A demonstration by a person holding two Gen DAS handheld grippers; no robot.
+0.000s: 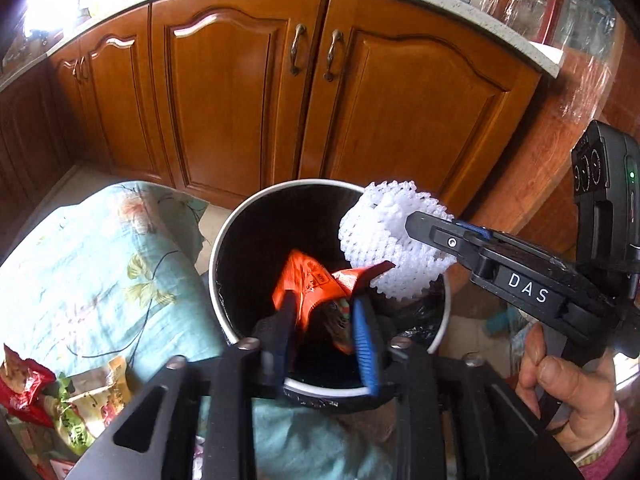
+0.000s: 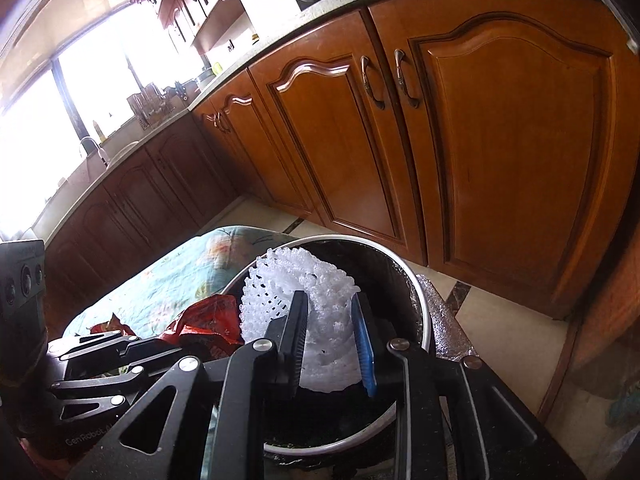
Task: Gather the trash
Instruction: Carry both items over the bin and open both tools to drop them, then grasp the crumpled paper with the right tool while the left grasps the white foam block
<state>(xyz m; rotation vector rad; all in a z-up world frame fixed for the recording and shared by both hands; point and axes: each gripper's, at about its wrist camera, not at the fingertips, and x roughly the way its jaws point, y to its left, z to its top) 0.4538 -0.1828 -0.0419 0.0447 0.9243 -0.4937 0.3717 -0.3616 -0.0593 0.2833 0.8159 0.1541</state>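
White foam net (image 2: 304, 312), crumpled orange wrapper (image 1: 308, 284), above the bin (image 1: 224, 248)

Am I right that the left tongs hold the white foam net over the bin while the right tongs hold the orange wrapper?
Not quite: it is swapped. The left wrist view shows the left tongs at the orange wrapper and the right tongs holding the white foam net over the bin.

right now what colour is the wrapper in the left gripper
Orange-red with some print, seen best in the left wrist view: the wrapper over the bin.
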